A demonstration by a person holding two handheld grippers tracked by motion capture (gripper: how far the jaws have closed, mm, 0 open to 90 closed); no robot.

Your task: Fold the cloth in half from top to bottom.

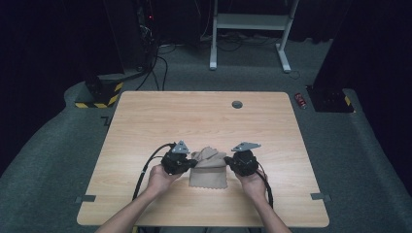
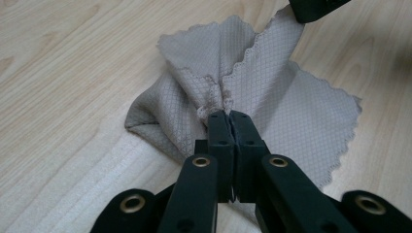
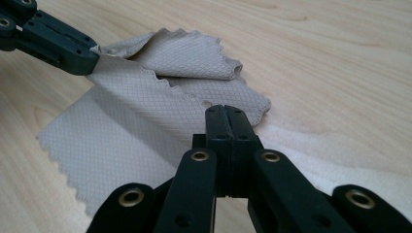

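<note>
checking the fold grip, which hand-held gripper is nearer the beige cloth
Neither is nearer: both touch it. The left hand-held gripper is shut on a bunched edge of the beige cloth, and the right hand-held gripper is shut on its opposite edge.

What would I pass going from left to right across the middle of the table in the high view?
Bare table → left gripper, shut on the cloth's corner → beige cloth → right gripper, shut on the opposite corner → bare table again.
</note>
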